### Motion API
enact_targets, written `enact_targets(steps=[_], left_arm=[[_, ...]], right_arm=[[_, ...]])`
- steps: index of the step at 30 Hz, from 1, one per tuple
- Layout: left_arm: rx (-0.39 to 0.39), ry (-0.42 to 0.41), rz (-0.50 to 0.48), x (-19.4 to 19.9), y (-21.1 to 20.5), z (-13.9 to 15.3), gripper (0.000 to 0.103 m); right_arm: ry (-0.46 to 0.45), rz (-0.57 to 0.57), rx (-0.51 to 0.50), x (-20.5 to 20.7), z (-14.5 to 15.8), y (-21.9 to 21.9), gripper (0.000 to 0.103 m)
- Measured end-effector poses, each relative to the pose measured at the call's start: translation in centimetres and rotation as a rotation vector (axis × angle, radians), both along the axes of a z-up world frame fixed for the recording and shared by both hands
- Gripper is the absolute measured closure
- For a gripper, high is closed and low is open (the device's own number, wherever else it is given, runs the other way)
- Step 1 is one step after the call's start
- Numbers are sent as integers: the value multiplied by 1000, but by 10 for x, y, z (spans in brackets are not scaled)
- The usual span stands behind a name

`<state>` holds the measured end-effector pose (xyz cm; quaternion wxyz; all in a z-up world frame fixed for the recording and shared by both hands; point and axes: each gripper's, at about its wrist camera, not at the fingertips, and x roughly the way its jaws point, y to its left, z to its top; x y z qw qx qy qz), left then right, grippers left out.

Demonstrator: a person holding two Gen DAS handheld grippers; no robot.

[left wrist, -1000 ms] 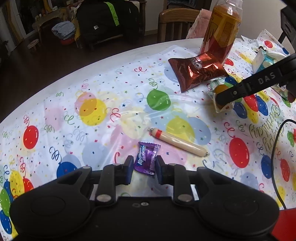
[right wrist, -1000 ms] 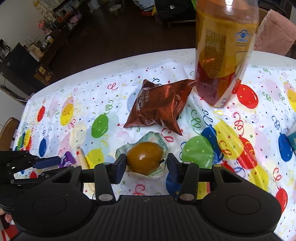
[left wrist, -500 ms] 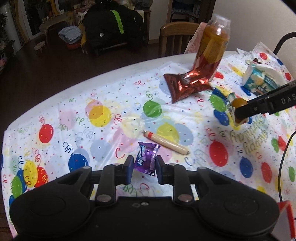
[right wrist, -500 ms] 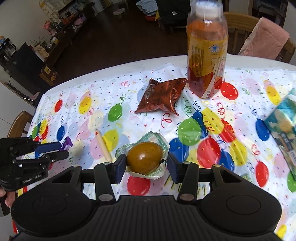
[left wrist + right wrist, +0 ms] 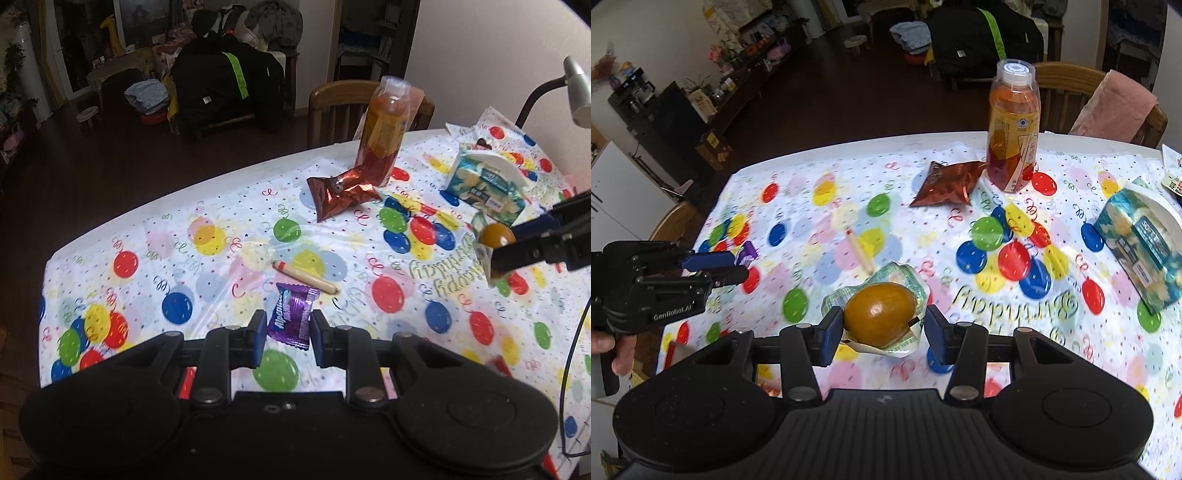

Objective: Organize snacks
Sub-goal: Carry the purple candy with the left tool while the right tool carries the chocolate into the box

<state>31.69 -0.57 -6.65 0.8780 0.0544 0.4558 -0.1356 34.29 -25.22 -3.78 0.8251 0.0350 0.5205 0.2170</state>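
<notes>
My left gripper (image 5: 288,328) is shut on a purple wrapped candy (image 5: 291,315) and holds it above the balloon-print tablecloth (image 5: 207,258). My right gripper (image 5: 883,328) is shut on a brown egg in a clear green-printed pack (image 5: 879,314), also held off the table. Each gripper shows in the other view: the left gripper (image 5: 740,266) with the candy (image 5: 748,253) at the left, the right gripper (image 5: 506,247) with the egg (image 5: 496,234) at the right. On the cloth between them lies a sausage stick (image 5: 304,277) (image 5: 860,251).
A red-brown snack bag (image 5: 341,194) (image 5: 947,182) leans by a tall orange drink bottle (image 5: 384,136) (image 5: 1012,125) at the far side. A tissue pack (image 5: 484,182) (image 5: 1141,240) sits far right. Wooden chairs (image 5: 332,107) stand behind the table; a black cable (image 5: 576,350) hangs right.
Both grippers have risen and drawn back from the table, each still holding its item. The table looks smaller and more of the room shows.
</notes>
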Motion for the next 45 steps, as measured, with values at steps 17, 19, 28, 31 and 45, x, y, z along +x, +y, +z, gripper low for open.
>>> enact_targets(steps=[17,19,28,31,45], left_arm=[[5,48,-26,-109,8,8,80],[-2,52,-37,-121,9,7,80],[-7,68,-76,-168,7,-4,80],[-10,90,-86,-178,4,-13,80],[9,195,-63,-187,1,-60,80]], right_arm=[[-7,61,3,-109,15,30,56],[-2,68,-2,-118,12,34,56],[28,87,-9,-145,-10,49,56],[48,91,-10,-151,-21,55,56],[100,119,-56,-158,-70,84,56]])
